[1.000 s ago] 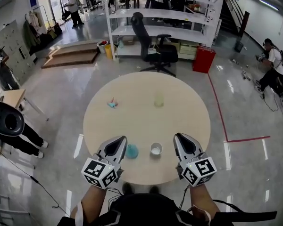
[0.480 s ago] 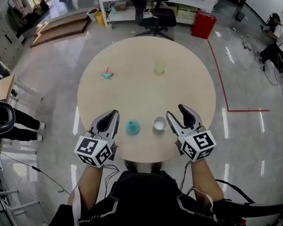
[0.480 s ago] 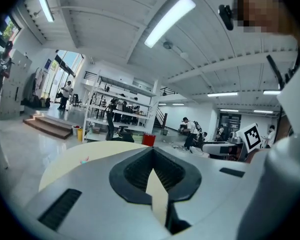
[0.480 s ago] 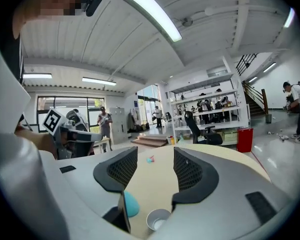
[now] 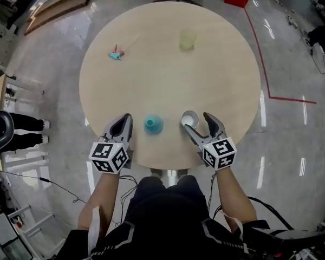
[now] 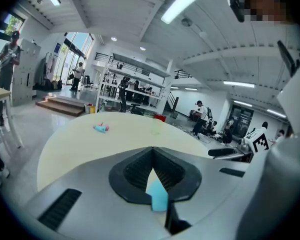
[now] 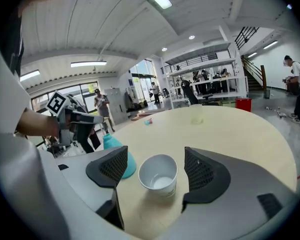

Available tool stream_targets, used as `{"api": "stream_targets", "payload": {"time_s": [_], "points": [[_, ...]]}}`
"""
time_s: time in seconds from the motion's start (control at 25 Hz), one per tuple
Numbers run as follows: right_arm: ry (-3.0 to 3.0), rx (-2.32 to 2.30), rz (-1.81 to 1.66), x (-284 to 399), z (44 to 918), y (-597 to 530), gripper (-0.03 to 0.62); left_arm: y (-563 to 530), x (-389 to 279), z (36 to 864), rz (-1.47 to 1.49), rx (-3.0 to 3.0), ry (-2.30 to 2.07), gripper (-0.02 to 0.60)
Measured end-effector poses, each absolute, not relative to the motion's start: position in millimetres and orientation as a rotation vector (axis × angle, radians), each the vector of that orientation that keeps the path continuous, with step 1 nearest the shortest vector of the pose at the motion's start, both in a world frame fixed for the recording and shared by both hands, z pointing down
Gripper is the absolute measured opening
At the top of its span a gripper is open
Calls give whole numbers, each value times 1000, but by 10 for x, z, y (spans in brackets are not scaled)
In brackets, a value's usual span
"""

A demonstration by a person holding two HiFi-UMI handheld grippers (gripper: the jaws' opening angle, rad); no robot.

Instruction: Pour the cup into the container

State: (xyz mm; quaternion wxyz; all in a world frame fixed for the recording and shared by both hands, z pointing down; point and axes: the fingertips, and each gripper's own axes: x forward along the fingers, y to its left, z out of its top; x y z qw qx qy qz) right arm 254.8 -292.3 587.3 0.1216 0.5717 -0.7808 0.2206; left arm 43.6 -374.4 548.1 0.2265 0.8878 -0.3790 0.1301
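my right tool [image 5: 196,121], its jaws just opened wide, straddles the white cup [image 7: 158,174] at the near edge of the round worktop [image 5: 168,80], pads clear of its upright wall. the pale container [image 5: 187,39] stands well apart, straight across the worktop; a teal cone [image 5: 153,124] sits just left of the cup, with my left tool [image 5: 124,121] closed and empty beyond it
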Motion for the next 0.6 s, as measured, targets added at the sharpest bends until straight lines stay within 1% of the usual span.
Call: {"api": "stream_targets", "payload": {"time_s": [0.16, 0.36, 0.6], "points": [[-2243, 1628, 699, 2513, 6238, -2859, 348, -3738, 424, 5862, 415, 2407, -1033, -8], [-2188, 1601, 731, 2474, 6587, -2831, 351, -3691, 410, 6277, 495, 2363, -1008, -8], [-2172, 1591, 701, 2423, 6702, -2864, 350, -3584, 425, 6440, 536, 2335, -981, -8]]}}
